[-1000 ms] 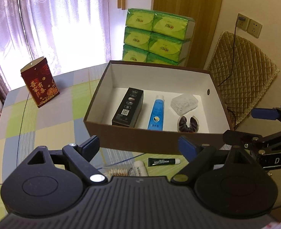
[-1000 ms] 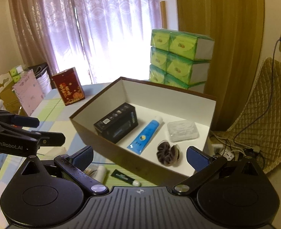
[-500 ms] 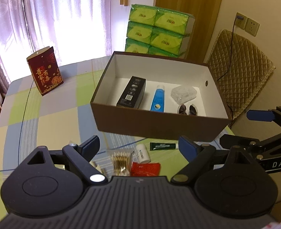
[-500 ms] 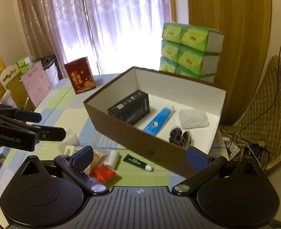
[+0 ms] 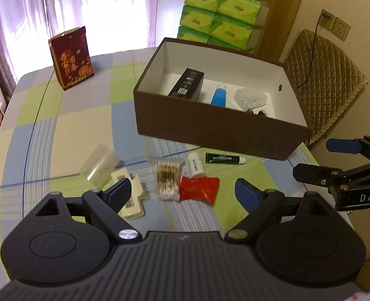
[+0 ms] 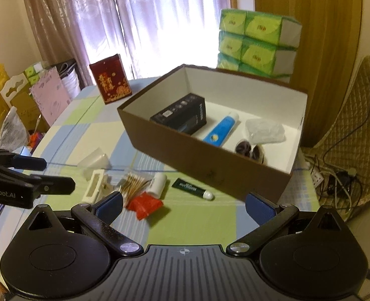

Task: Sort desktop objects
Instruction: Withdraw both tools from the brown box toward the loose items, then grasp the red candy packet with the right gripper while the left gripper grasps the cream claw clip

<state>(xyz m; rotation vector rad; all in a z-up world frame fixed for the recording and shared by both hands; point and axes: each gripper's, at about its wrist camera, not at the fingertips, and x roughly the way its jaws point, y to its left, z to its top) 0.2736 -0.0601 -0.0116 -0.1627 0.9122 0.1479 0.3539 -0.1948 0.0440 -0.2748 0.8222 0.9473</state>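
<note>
As both grippers pulled back, fingers (image 5: 247, 193) spread empty, table clutter (image 5: 185, 178) appeared.

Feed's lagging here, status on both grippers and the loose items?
Left gripper, right gripper: jaws open, empty. Red foil packet, cotton swab bag, dark green tube loose before brown cardboard box. Nothing blocking.

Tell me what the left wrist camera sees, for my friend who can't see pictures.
The open left gripper hangs empty above small things on a checked table: a cotton swab bag, a red packet, a white bottle and a dark green tube. Behind them sits a brown box holding a blue tube.
</note>
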